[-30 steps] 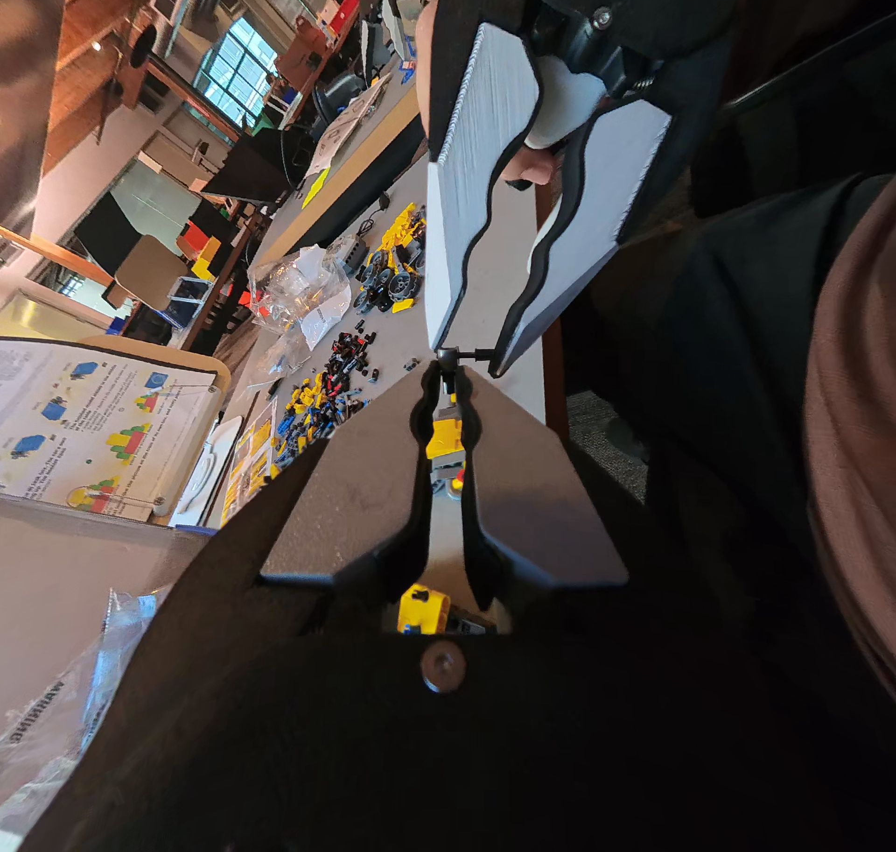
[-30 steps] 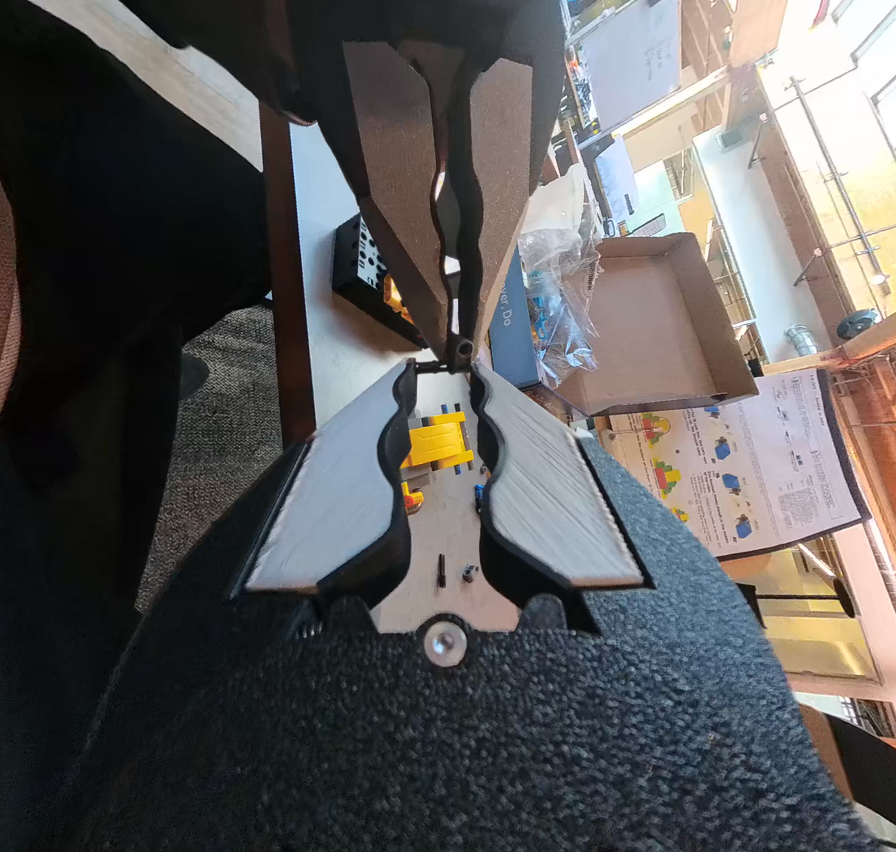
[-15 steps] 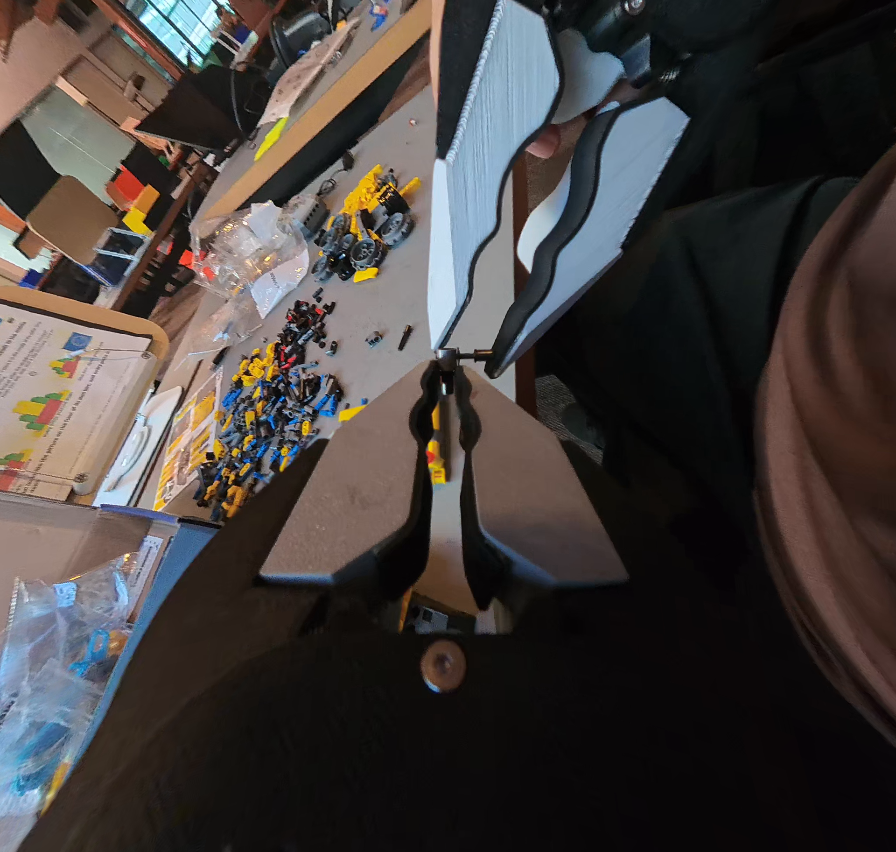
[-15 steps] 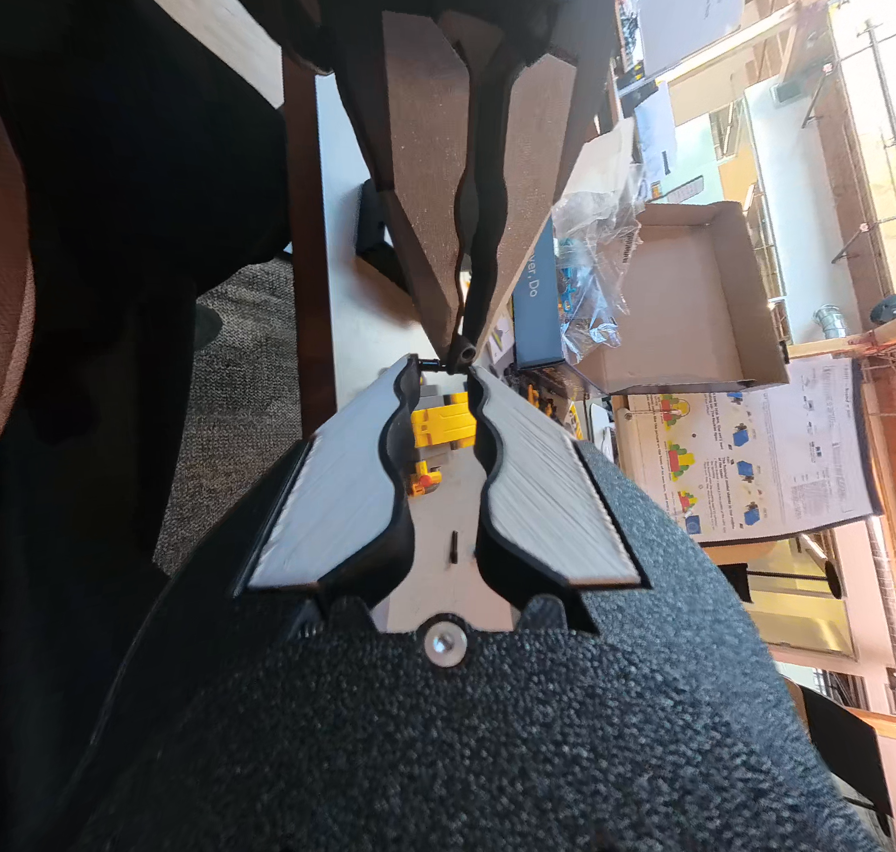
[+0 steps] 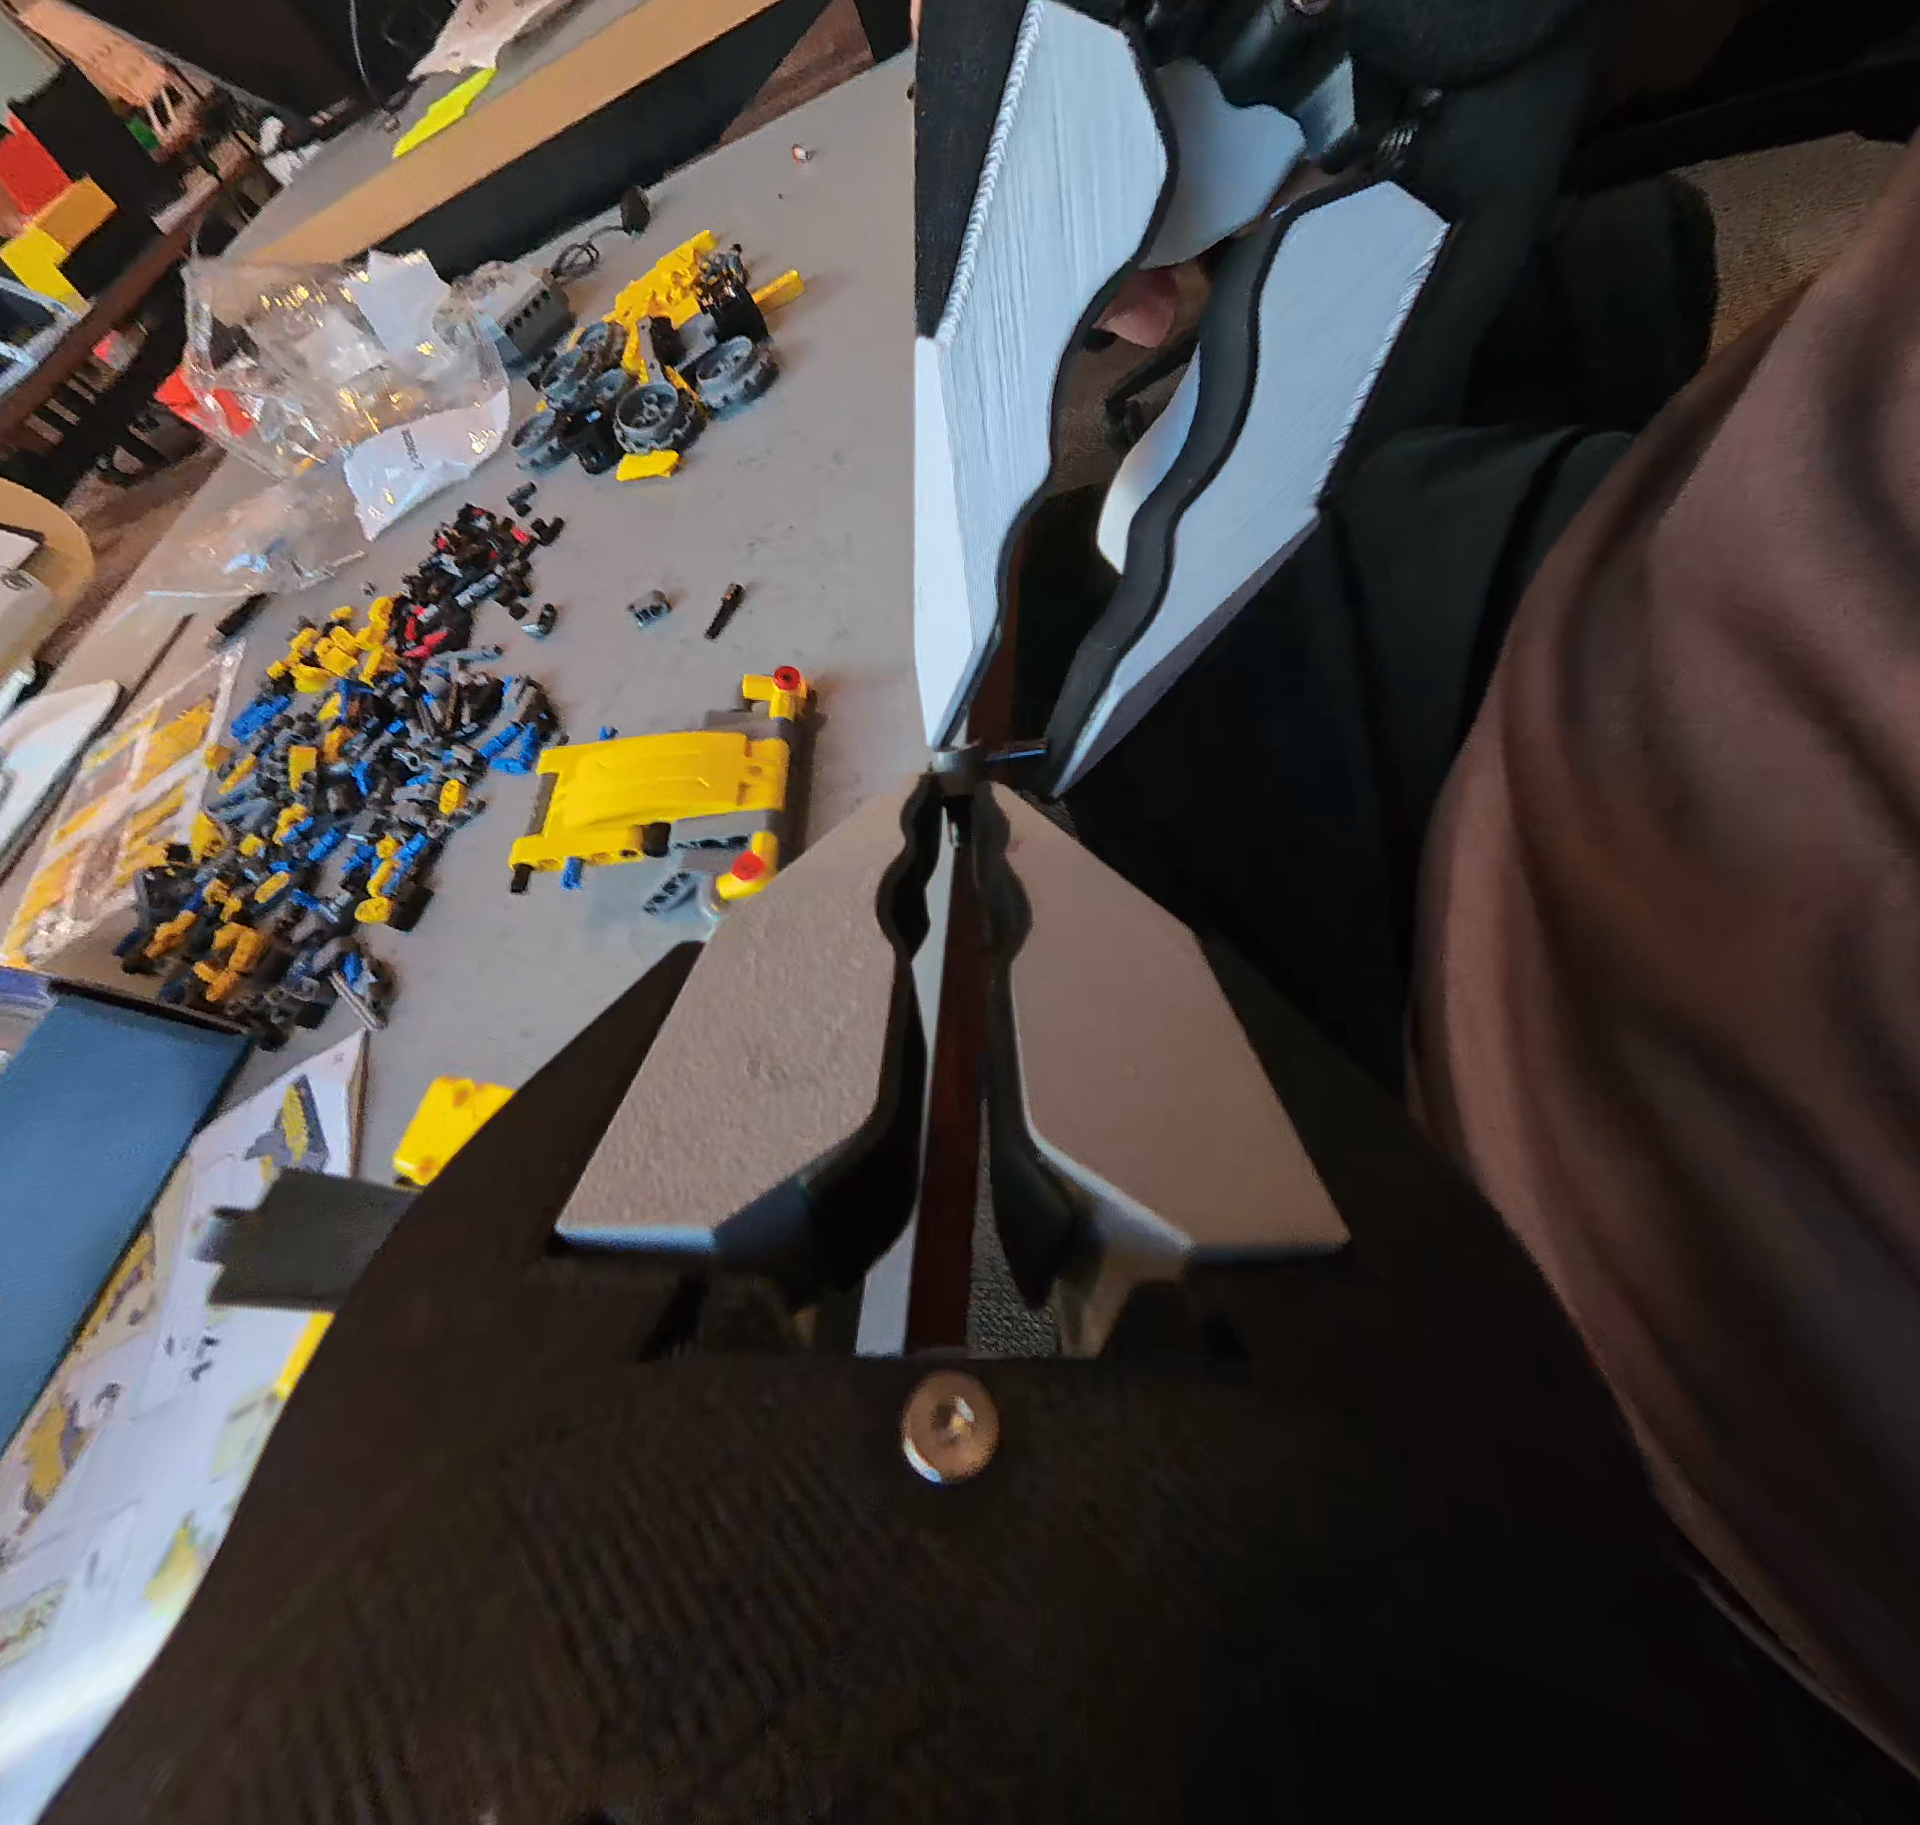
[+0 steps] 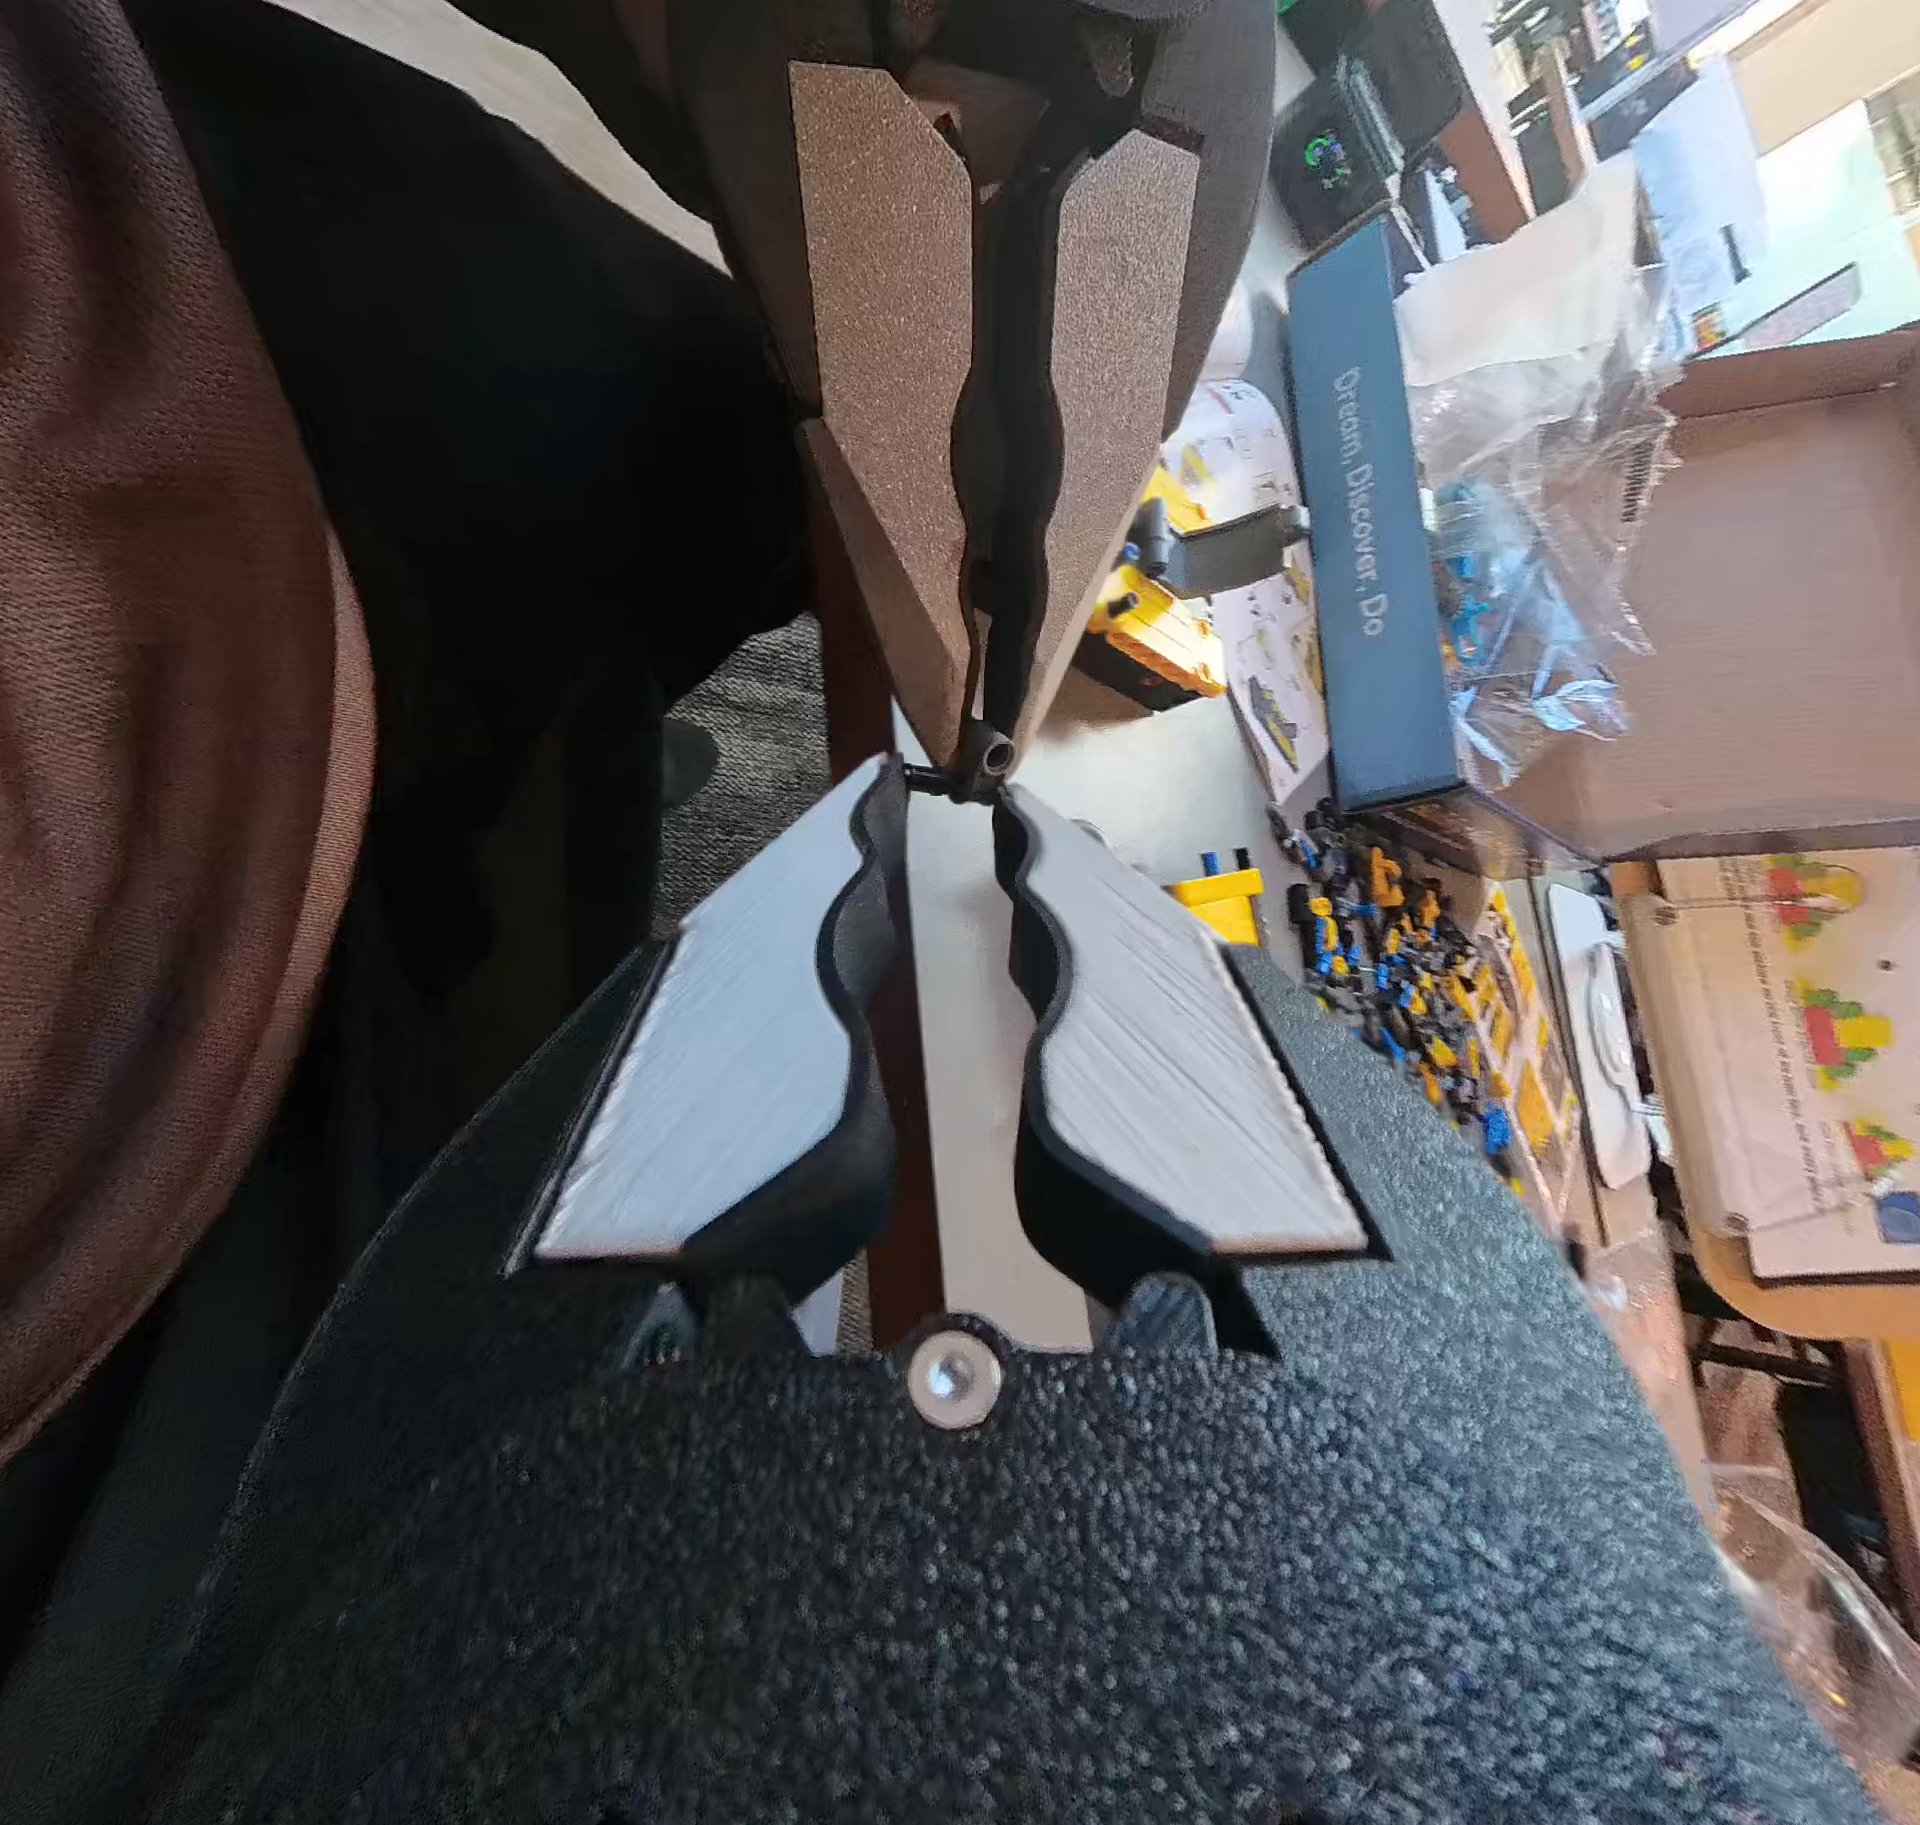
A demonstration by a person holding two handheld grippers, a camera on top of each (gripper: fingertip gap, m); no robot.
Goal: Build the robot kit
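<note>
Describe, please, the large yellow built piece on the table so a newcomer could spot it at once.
On the grey table, look between the pile of small loose pieces and the left gripper. The yellow built piece lies there alone: a broad ribbed yellow panel on a grey frame, with red round caps at two corners.

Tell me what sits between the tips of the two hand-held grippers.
A small grey connector with a black pin in its side, pinched in the left hand-held gripper; both wrist views show it.

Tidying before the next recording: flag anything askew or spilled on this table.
Small building pieces lie scattered loose across the grey table, not in any container. Crumpled clear plastic bags lie beside them. Nothing looks damaged.
</note>
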